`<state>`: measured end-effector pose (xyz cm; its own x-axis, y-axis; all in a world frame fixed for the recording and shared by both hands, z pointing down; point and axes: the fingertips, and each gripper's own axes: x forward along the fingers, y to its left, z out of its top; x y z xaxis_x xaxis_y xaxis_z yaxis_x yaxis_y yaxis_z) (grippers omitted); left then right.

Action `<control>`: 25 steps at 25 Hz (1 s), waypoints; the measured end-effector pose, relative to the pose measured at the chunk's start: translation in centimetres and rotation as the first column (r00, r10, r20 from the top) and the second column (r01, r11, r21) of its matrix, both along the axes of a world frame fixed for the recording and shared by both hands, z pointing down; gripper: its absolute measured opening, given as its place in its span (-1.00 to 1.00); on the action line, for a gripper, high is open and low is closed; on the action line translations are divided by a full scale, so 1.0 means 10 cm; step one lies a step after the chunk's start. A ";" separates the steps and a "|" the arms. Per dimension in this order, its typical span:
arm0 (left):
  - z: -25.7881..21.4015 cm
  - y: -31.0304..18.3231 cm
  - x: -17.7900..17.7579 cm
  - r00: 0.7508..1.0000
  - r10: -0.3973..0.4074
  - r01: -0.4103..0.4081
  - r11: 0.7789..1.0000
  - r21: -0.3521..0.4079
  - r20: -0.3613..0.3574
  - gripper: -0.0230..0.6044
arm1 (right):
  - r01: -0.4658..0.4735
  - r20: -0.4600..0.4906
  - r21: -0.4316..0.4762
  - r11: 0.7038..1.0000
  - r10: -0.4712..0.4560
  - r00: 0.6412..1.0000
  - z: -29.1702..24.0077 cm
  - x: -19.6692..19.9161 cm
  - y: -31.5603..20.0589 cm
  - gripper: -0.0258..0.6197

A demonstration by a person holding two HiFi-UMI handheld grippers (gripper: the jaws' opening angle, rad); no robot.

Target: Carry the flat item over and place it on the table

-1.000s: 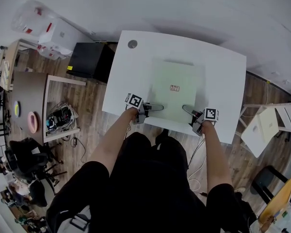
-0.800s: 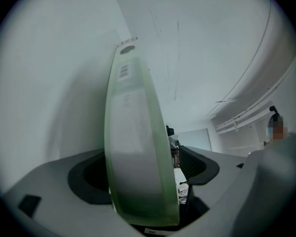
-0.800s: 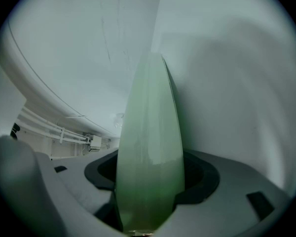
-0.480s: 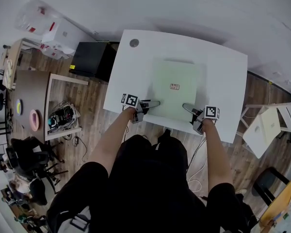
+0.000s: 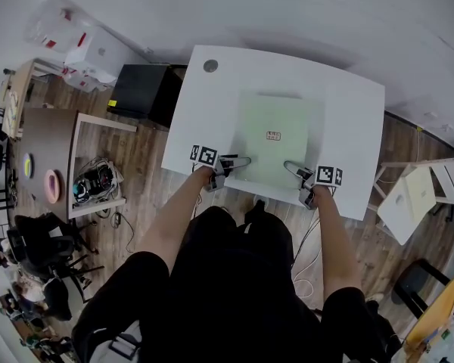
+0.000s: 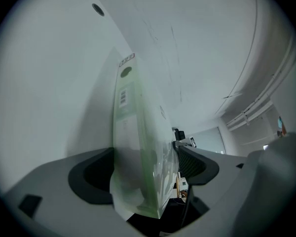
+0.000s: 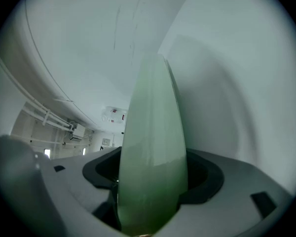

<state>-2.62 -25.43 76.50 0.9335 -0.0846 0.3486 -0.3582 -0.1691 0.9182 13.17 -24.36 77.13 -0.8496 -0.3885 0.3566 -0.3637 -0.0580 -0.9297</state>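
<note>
Closest to the person, at the near edge of the white rectangular counter (image 5: 356, 134), the left gripper (image 5: 243, 161) and the right gripper (image 5: 289, 166) sit one at each near corner of the pale green flat square packet (image 5: 272, 112). Both sets of jaws stand spread, with the packet's near edge running between them. In the left gripper view a sliver of room shows between the glossy wrapper and the ribbed pad (image 6: 192, 163). In the right gripper view the jaws have just been opening around the green edge. Neither pair looks to be pinching it.

The packet lies flat on the counter, roughly central, with its small label (image 5: 272, 135) facing up. It stretches straight away from both jaws, its slightly longer side running from the person toward the far edge, and the two hands are equally near it.

The placing looks done to me. What remains is to draw both grippers back toward the body along the packet's own plane — a lift or twist could catch the edge and drag it.

Farther off, a round grey cable hole (image 5: 210, 66) sits near the counter's far left corner, well apart from the packet.
</note>
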 end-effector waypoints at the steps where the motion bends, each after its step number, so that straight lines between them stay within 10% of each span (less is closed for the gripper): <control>1: 0.01 0.02 0.01 1.000 0.012 -0.012 1.000 0.004 0.011 0.35 | 0.000 -0.015 0.001 1.000 0.000 1.000 0.00 0.01 0.01 0.08; 14: 0.07 0.14 0.10 0.989 0.058 -0.070 0.994 0.087 0.137 0.30 | -0.030 -0.146 0.051 0.998 0.037 0.989 0.01 0.42 0.18 0.13; 20: -0.06 0.26 0.31 0.997 0.074 -0.076 0.993 0.096 0.024 0.30 | -0.041 -0.141 0.065 0.997 0.050 0.989 0.02 0.45 0.24 0.13; 25: 0.14 0.28 0.27 0.983 0.065 -0.076 0.995 0.062 0.171 0.08 | -0.053 -0.135 0.070 0.996 0.062 0.989 0.03 0.43 0.23 0.13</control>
<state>0.09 -22.62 77.93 0.8663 -0.0493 0.4971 -0.4917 -0.2594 0.8312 17.50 -22.04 77.40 -0.7699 -0.4617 0.4405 -0.4861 -0.0229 -0.8736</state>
